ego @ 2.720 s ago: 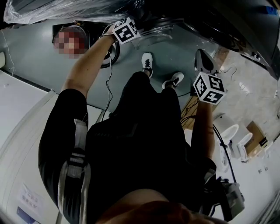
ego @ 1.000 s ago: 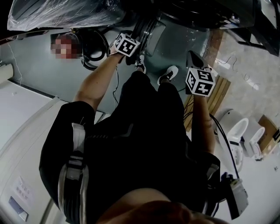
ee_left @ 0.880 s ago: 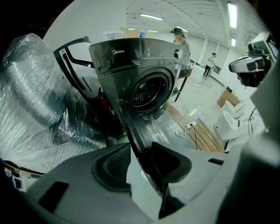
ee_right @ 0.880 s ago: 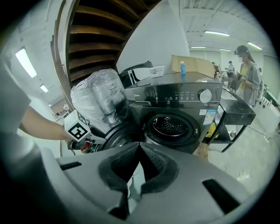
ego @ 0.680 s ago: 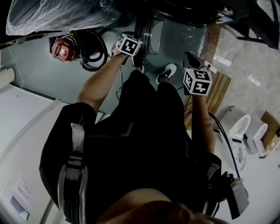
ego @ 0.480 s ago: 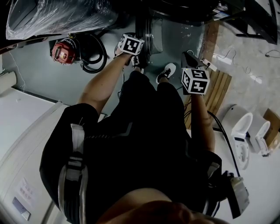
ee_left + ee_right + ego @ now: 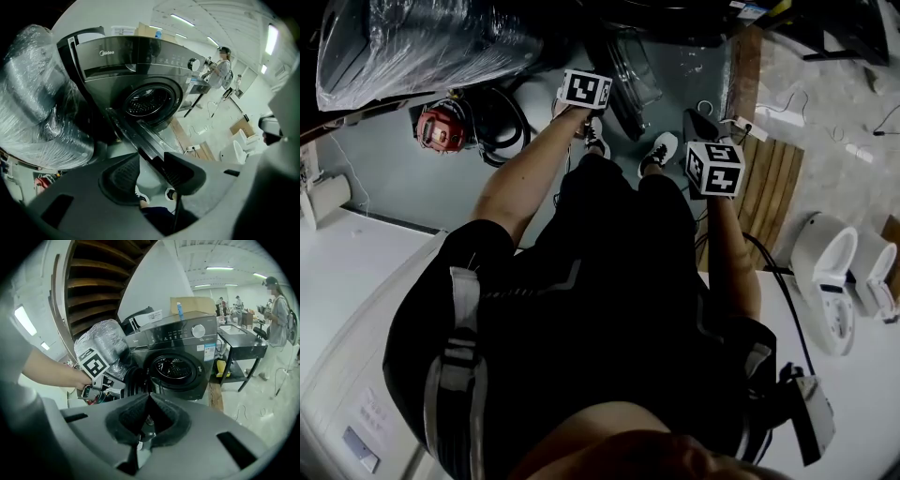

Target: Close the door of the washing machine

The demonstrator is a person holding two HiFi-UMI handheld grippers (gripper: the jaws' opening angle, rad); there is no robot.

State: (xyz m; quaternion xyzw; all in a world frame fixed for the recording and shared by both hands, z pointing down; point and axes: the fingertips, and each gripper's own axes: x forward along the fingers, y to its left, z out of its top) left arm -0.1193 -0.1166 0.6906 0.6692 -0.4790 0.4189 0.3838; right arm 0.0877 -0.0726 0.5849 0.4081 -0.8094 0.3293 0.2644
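**Left tool** (image 7: pixel 151 159): jaws apart. The free edge of the door (image 7: pixel 129 131) runs down between them and lies against the right pad (image 7: pixel 180 171), with pale floor showing on the other side. Nothing is clamped.

**Right tool** (image 7: pixel 149 394): jaws closed tip to tip and empty. It is held back from the machine, pointing at its front.

**Door**: round with a dark rim and a clear bowl. It stands swung wide open and is seen edge-on from the left tool. Its far end is hinged at the left of the drum opening (image 7: pixel 147 101).
- Handling, as I judge it: rigid and fairly weighty, swinging freely on its hinge.
- The rim looks glossy and probably slippery under a pad.
- Best taken or pushed at the free rim, well away from the hinge.
- The latch will likely want a firm last press.

**Washing machine** (image 7: pixel 140 70): dark front-loader standing on the floor.

**Nearby**:
- plastic-wrapped bundle (image 7: pixel 37 108) just beside the machine
- wooden pallet (image 7: pixel 769 187) to its other side
- a person (image 7: pixel 220 70) at a bench, well apart
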